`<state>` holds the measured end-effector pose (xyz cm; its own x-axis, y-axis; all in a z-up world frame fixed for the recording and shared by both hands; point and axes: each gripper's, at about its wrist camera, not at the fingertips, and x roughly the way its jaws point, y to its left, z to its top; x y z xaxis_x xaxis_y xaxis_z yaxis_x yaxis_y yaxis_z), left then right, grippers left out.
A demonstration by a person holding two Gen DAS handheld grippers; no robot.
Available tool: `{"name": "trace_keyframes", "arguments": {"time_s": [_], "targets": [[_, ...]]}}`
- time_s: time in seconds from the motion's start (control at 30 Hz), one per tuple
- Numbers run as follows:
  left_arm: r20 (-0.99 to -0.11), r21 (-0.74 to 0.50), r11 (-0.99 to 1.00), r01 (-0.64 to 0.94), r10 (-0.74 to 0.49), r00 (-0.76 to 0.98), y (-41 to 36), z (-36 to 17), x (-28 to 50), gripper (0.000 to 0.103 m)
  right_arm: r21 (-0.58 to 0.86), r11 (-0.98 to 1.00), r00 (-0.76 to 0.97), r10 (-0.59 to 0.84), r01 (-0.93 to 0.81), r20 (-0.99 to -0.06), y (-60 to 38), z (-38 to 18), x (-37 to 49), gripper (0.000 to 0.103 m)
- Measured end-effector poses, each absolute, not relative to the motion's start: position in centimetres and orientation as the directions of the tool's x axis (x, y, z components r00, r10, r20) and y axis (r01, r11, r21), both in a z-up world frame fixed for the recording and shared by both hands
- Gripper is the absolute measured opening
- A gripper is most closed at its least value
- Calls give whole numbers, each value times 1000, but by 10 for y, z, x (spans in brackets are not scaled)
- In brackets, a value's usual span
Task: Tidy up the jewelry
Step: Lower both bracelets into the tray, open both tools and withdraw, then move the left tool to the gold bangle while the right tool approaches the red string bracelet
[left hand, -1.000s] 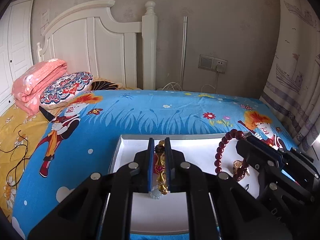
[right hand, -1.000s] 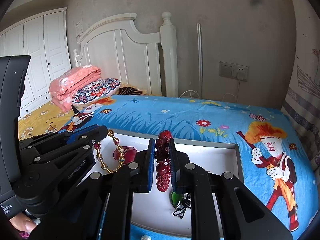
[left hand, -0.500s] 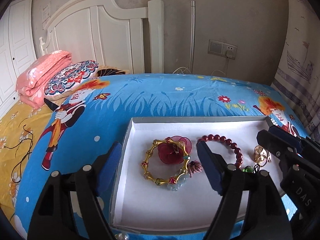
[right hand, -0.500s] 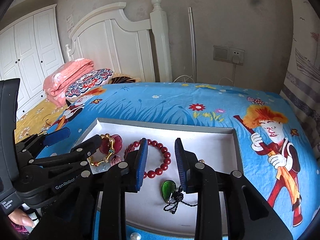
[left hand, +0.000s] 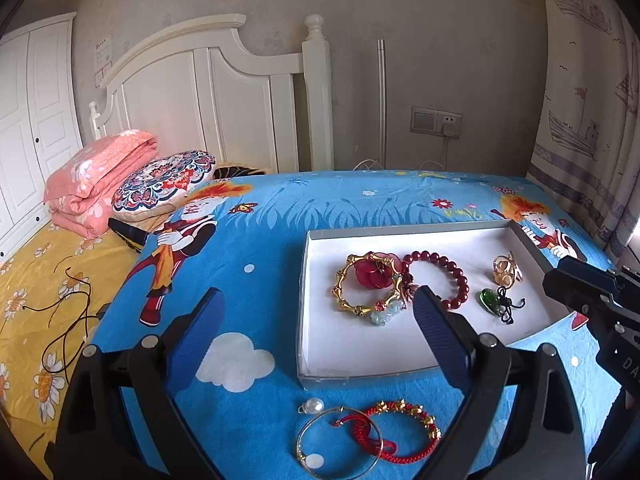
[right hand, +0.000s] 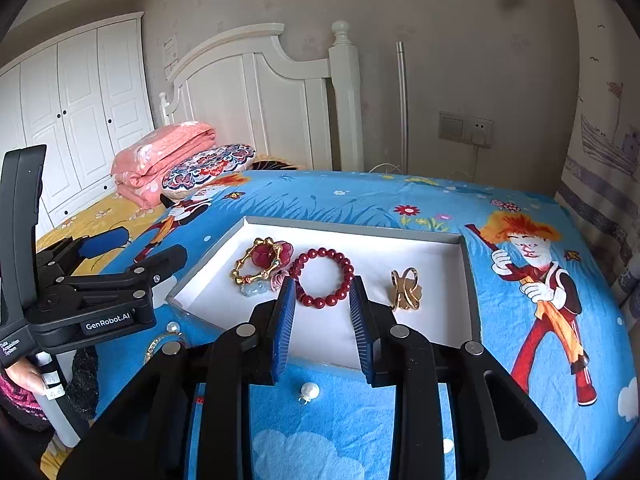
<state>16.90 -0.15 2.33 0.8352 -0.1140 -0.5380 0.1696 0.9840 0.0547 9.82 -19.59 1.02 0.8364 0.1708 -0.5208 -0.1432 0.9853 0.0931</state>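
Note:
A white tray point(left hand: 360, 344) lies on the blue bedspread and holds a gold bangle point(left hand: 360, 292) around a red flower, a dark red bead bracelet point(left hand: 440, 276), a gold ring piece point(left hand: 505, 270) and a green pendant point(left hand: 490, 300). The tray point(right hand: 400, 248) shows in the right wrist view with the bangle point(right hand: 256, 266), bead bracelet point(right hand: 322, 276) and gold piece point(right hand: 406, 290). In front of the tray lie a pearl point(left hand: 313, 405), a thin silver bangle point(left hand: 340, 444) and a red-and-gold cord bracelet point(left hand: 400, 428). My left gripper point(left hand: 316, 320) is wide open and empty near the tray's front left. My right gripper point(right hand: 322, 304) is open and empty above the tray's front edge.
The pearl point(right hand: 310, 390) lies just before the tray in the right wrist view. A pink folded quilt point(left hand: 96, 176) and a patterned pillow point(left hand: 164, 180) sit at the headboard point(left hand: 208, 96). A dark cord point(left hand: 64, 320) lies on the yellow sheet. A curtain point(left hand: 592, 112) hangs at the right.
Both grippers opened, leaving the gold bangle and the red bead bracelet in the tray. Both then drew back toward me, so jewelry in front of the tray has come into view.

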Motion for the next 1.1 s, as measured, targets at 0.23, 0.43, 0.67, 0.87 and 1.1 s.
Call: {"name": "trace_keyframes", "arguments": {"time_s": [0.23, 0.43, 0.67, 0.87, 1.1], "targets": [[-519, 29, 990, 136, -101, 849, 15, 12, 129, 92, 99, 983, 833, 182, -153, -523, -193, -3, 66, 34], [-544, 63, 988, 138, -82, 835, 19, -20, 97, 92, 74, 985, 819, 171, -156, -547, -183, -29, 40, 34], [-598, 23, 992, 124, -86, 797, 26, -49, 89, 92, 63, 983, 799, 179, -175, -574, -172, -55, 23, 34], [-627, -2, 995, 101, -80, 775, 25, -59, 95, 91, 68, 983, 797, 179, -172, -576, -171, -59, 22, 34], [-659, -11, 995, 100, -83, 747, 17, -57, 114, 92, 74, 983, 796, 181, -170, -578, -171, -60, 22, 34]]}}
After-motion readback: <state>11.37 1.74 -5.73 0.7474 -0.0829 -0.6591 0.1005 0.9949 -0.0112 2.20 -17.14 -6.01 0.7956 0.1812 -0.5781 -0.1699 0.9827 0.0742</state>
